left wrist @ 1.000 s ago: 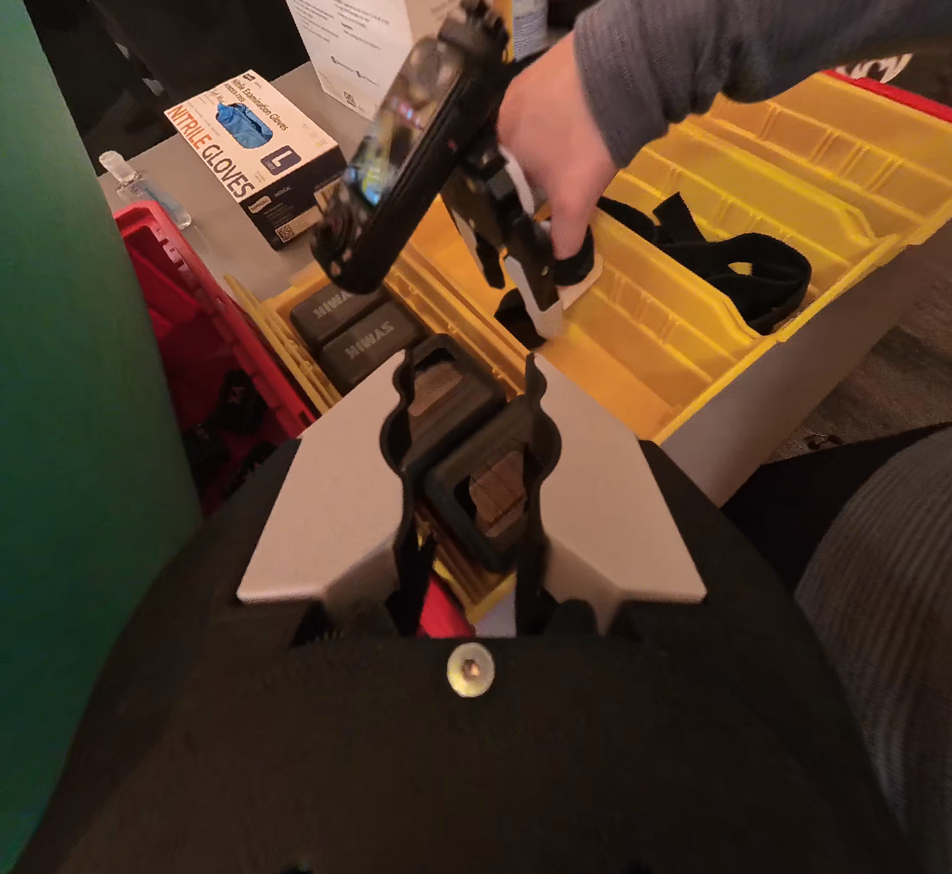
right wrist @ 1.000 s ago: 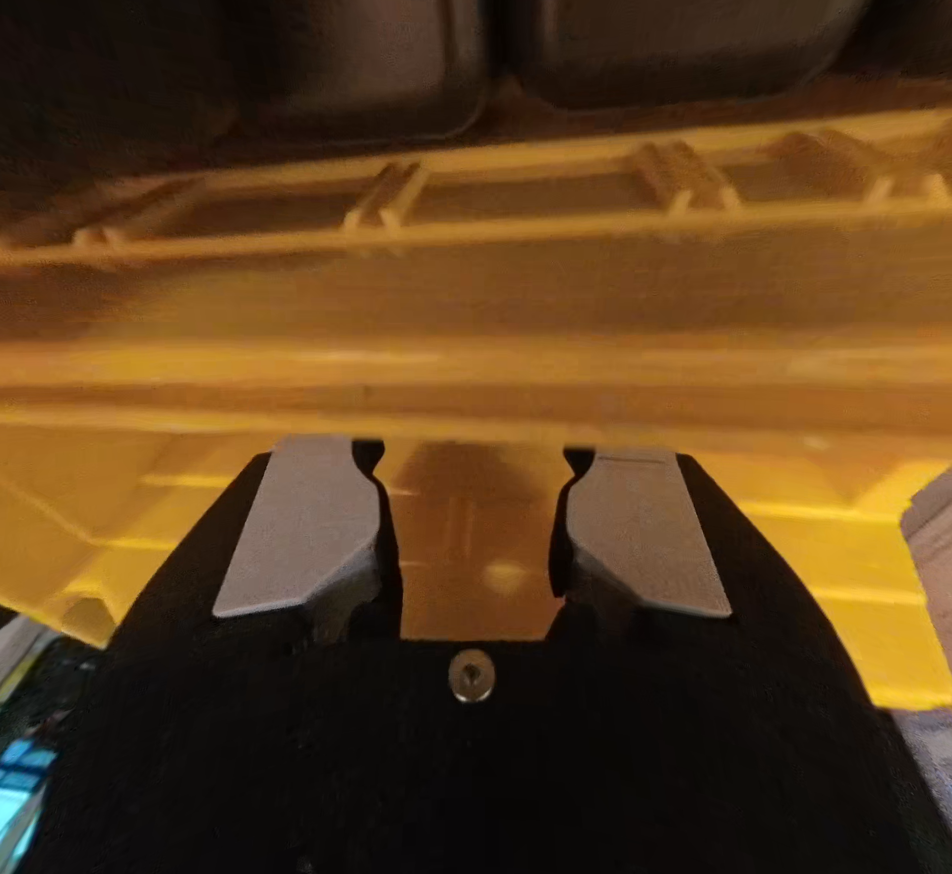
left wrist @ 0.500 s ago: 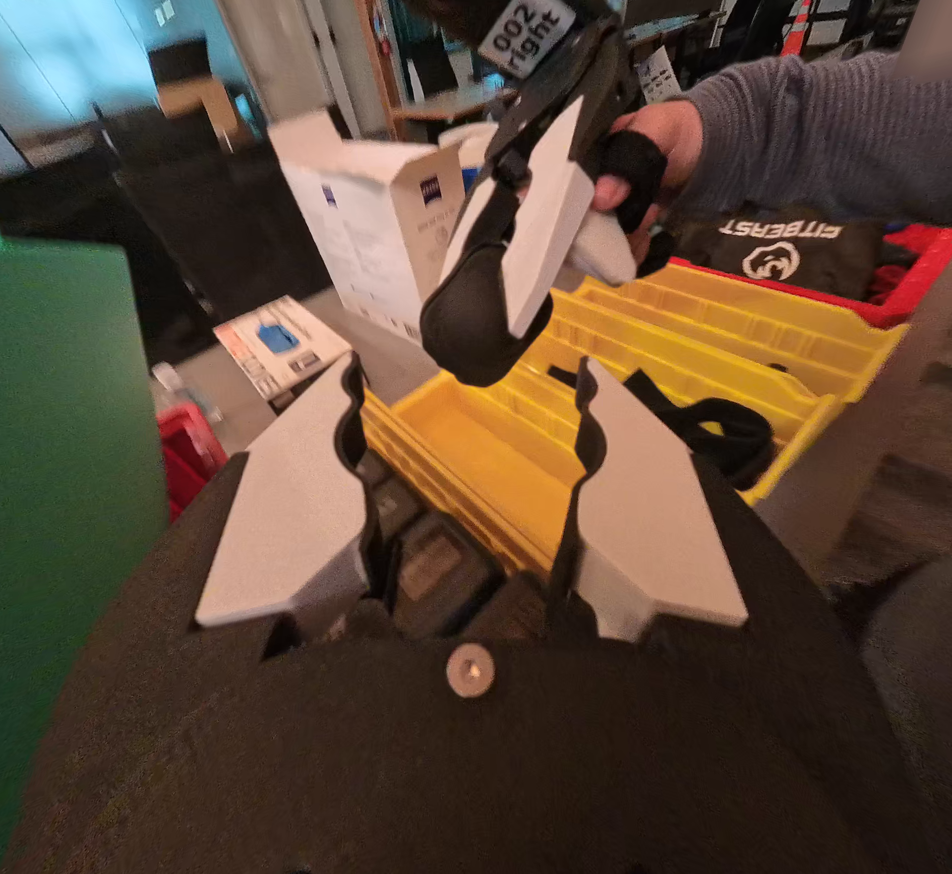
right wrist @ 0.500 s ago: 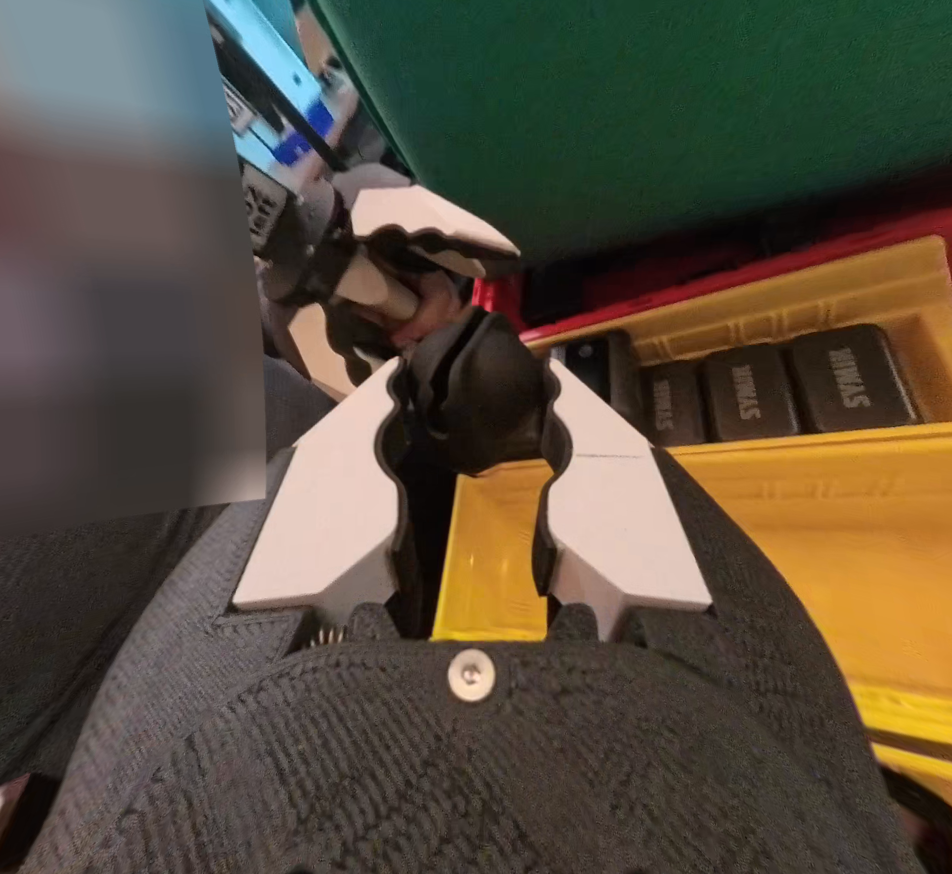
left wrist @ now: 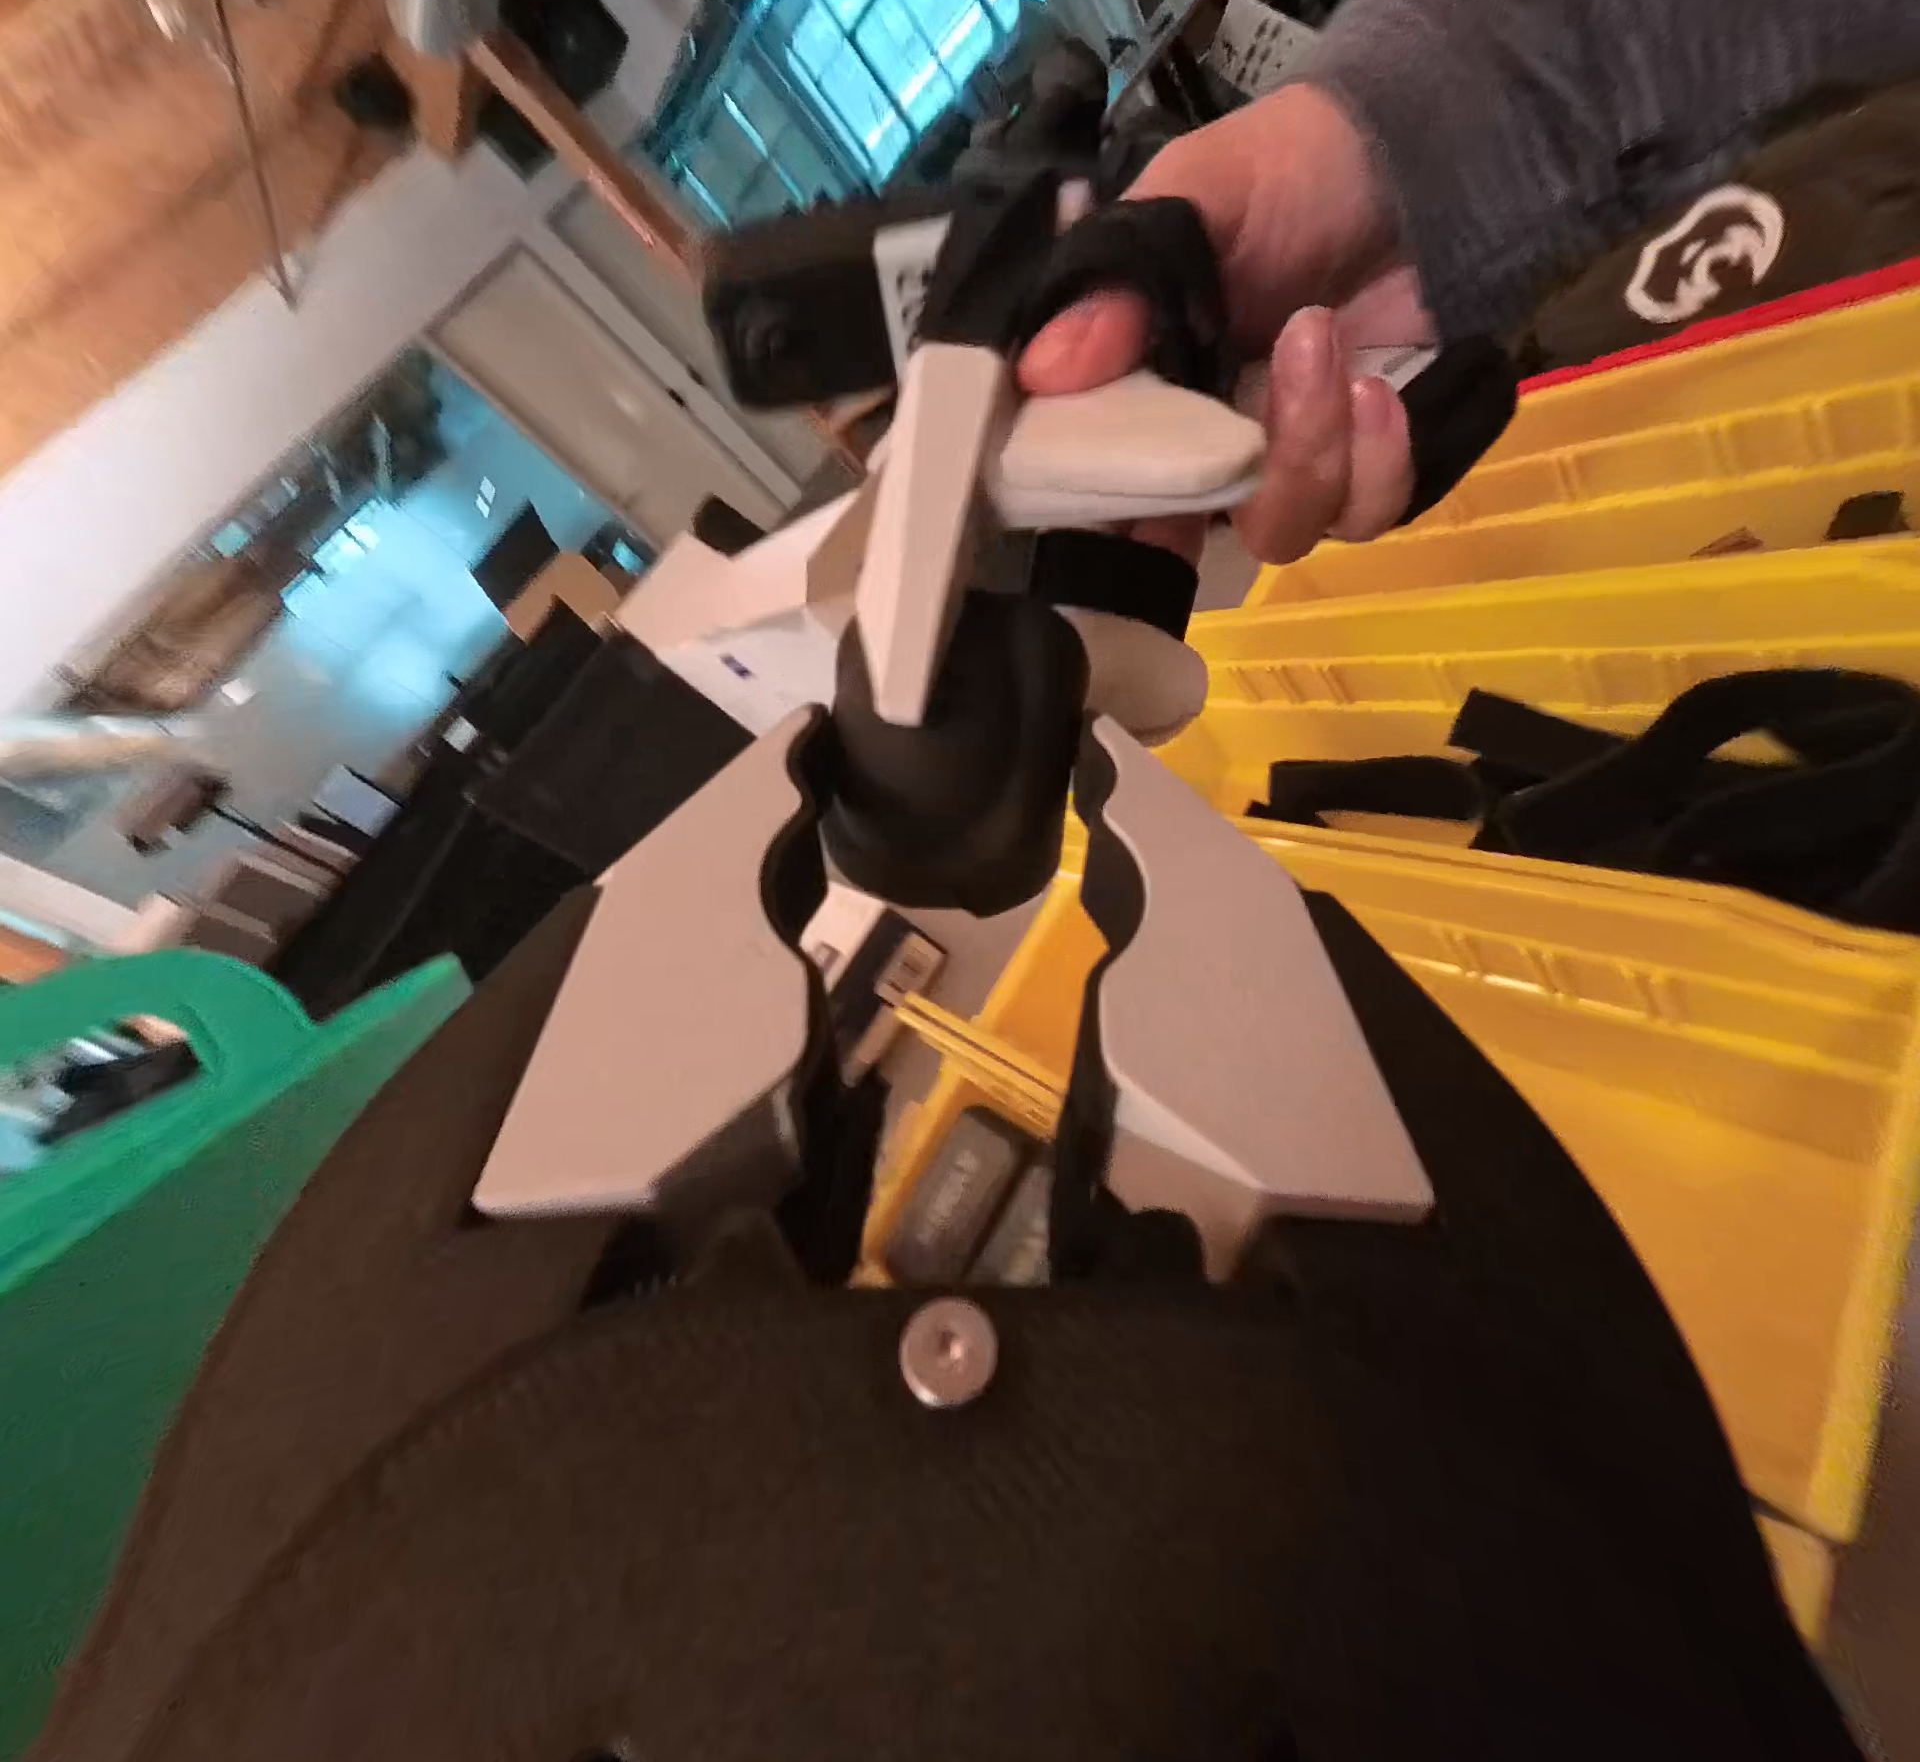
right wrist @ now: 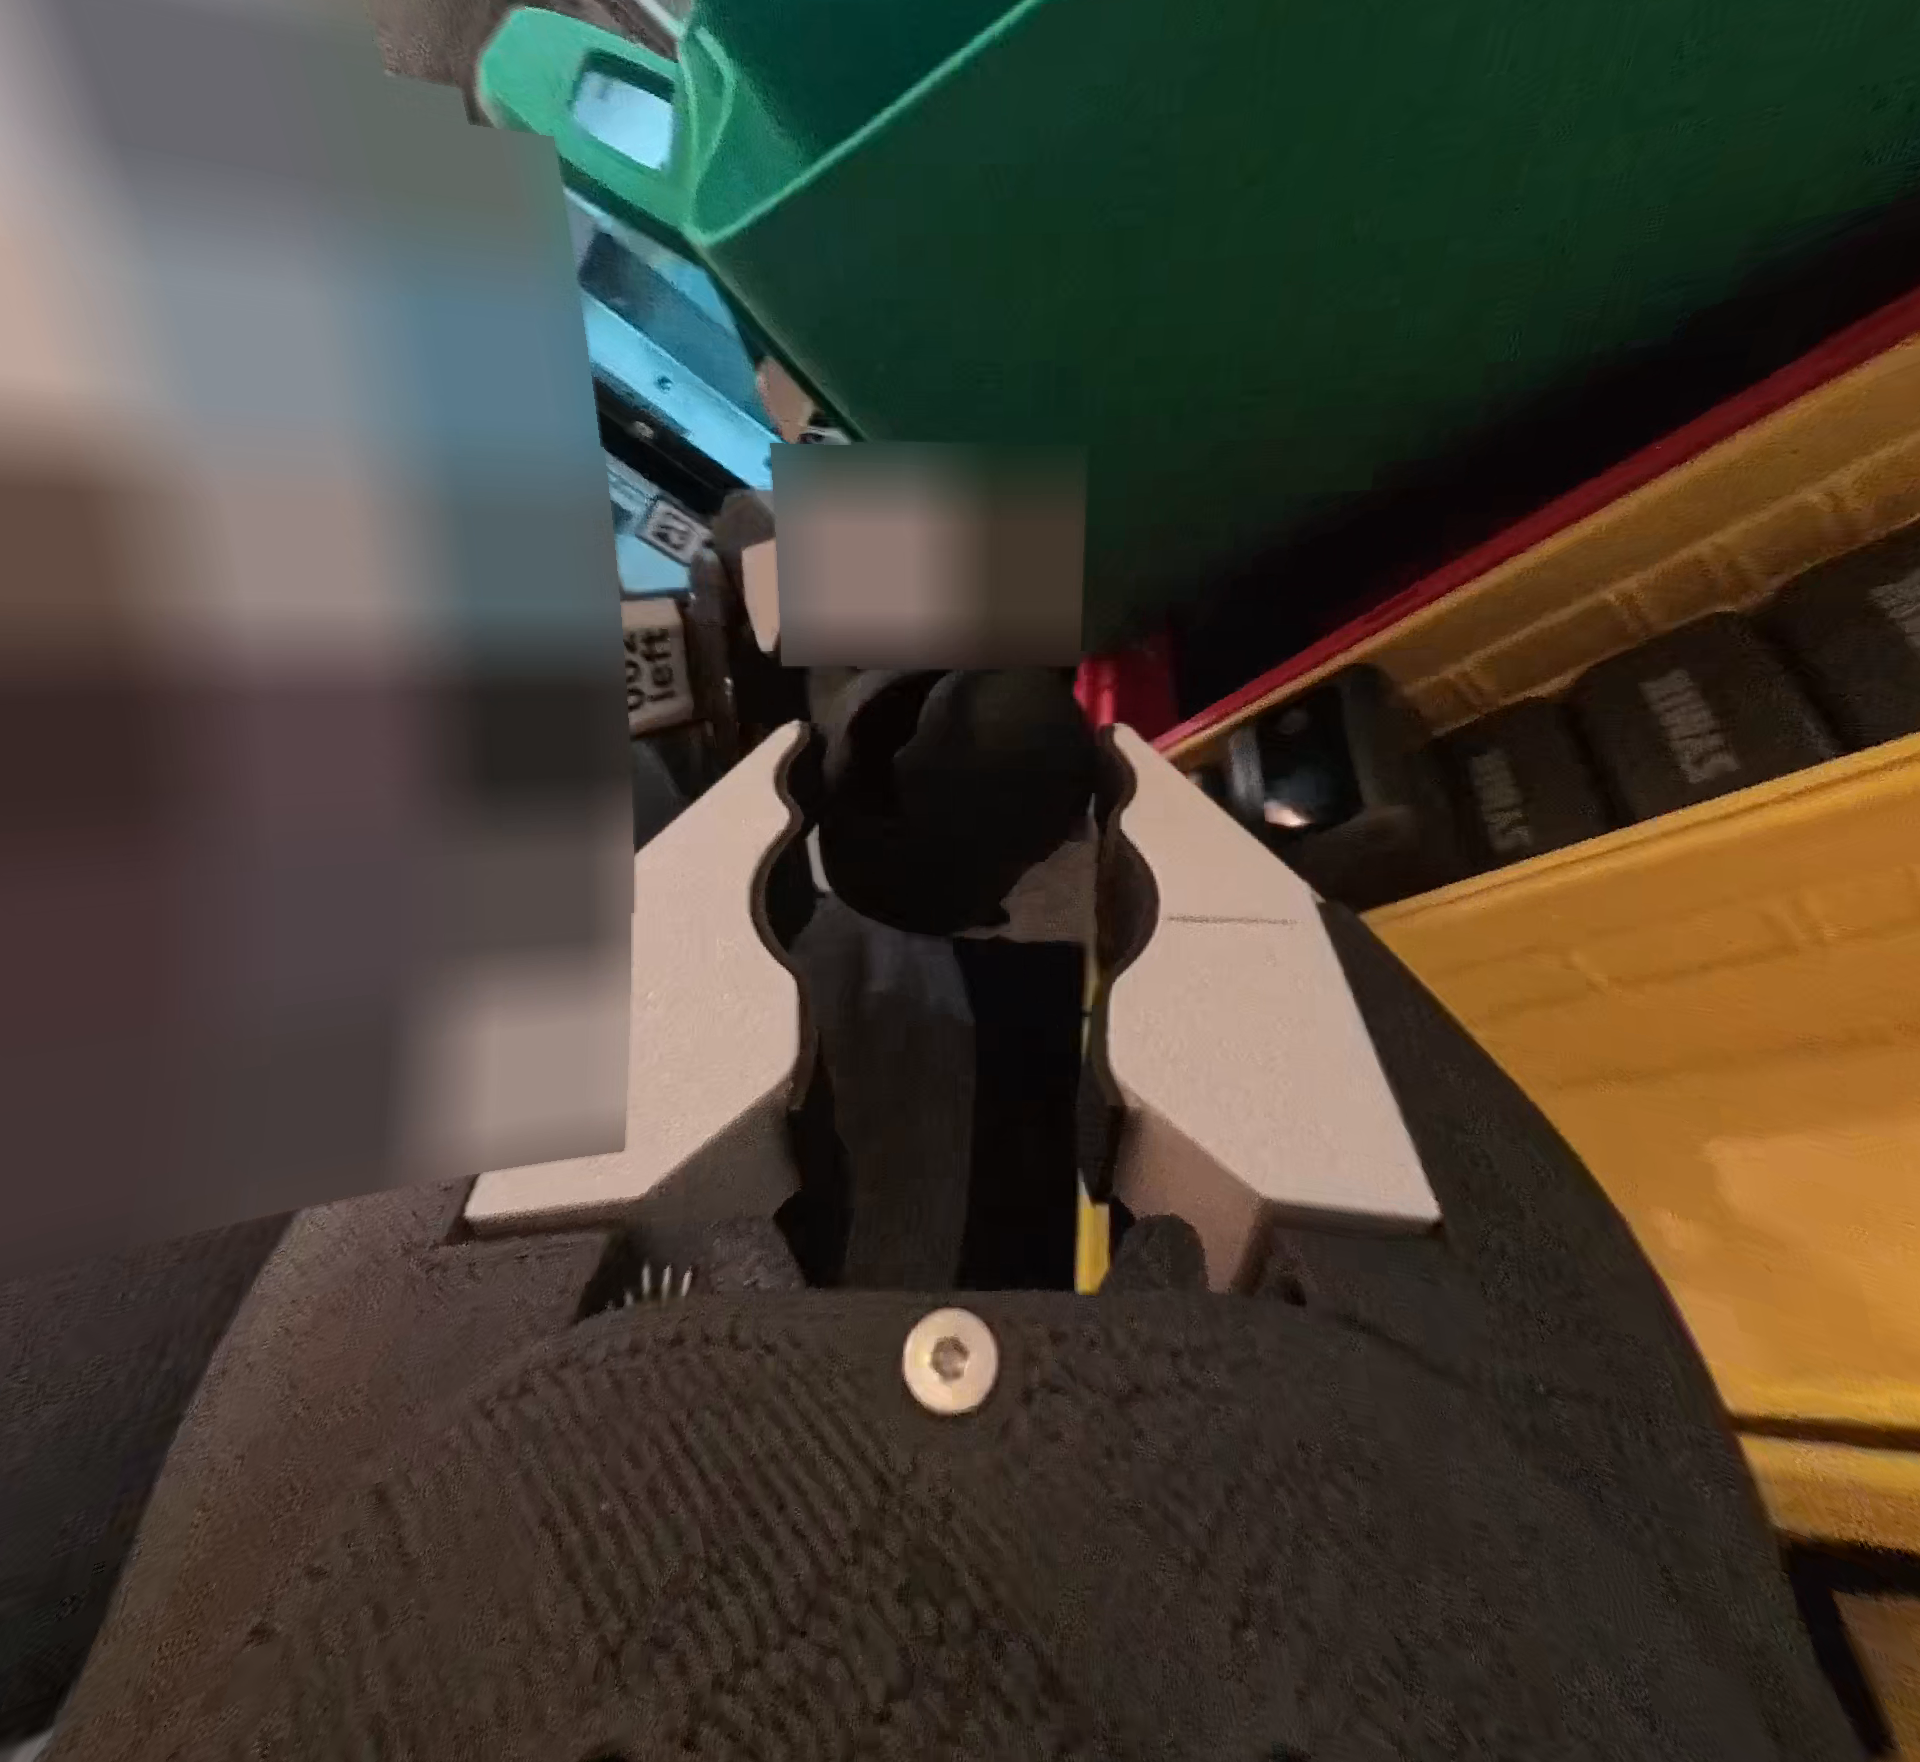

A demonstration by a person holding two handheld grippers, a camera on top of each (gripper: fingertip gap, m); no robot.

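My left gripper (left wrist: 951, 736) is open and tilted, above a yellow bin (left wrist: 1558, 985). The black nose of the right gripper (left wrist: 945, 808) sits between its fingertips; I cannot tell whether they touch. A hand (left wrist: 1278, 258) in a grey sleeve holds that gripper, turned edge-on. In the right wrist view my right gripper (right wrist: 951, 741) is open, with the left gripper's black nose (right wrist: 935, 819) between its fingertips. Neither gripper holds anything else. Dark cases (right wrist: 1683, 746) lie in a row in a yellow bin (right wrist: 1662, 1037); one case (left wrist: 956, 1193) shows below the left fingers.
Black straps (left wrist: 1662, 777) lie in a farther yellow compartment. A green bin (right wrist: 1247, 206) stands close on the left side, also in the left wrist view (left wrist: 156, 1141). A red bin edge (right wrist: 1132, 684) lies beside the yellow one. A white box (left wrist: 727, 632) stands behind.
Both grippers lifted out of the yellow bins and turned toward each other. The left fingers left the dark case and now frame the right gripper's nose. The views have tilted further.
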